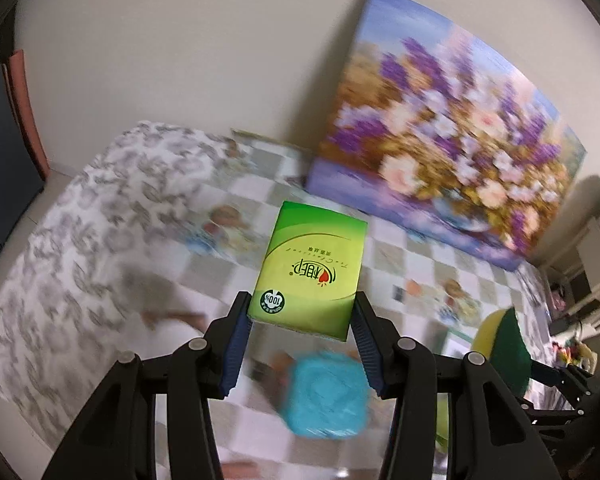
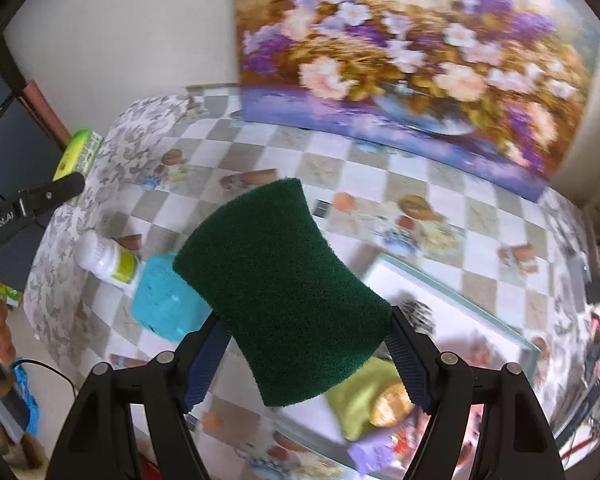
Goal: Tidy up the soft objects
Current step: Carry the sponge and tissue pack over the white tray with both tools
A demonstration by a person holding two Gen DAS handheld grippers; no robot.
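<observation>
My left gripper (image 1: 302, 314) is shut on a green tissue pack (image 1: 314, 270) and holds it above the checked tablecloth (image 1: 400, 264). My right gripper (image 2: 304, 328) is shut on a dark green scouring sponge (image 2: 280, 292), held in the air; it also shows in the left wrist view (image 1: 504, 354) with its yellow side. A turquoise soft block (image 1: 326, 394) lies on the table below the left gripper and shows in the right wrist view (image 2: 166, 298). The tissue pack shows at the far left of the right wrist view (image 2: 78, 154).
A white tray (image 2: 456, 300) sits below the right gripper, holding a green pouch (image 2: 366, 396) and a purple packet (image 2: 374, 454). A white bottle with a green label (image 2: 106, 258) lies beside the turquoise block. A large flower painting (image 1: 444, 128) leans against the wall behind the table.
</observation>
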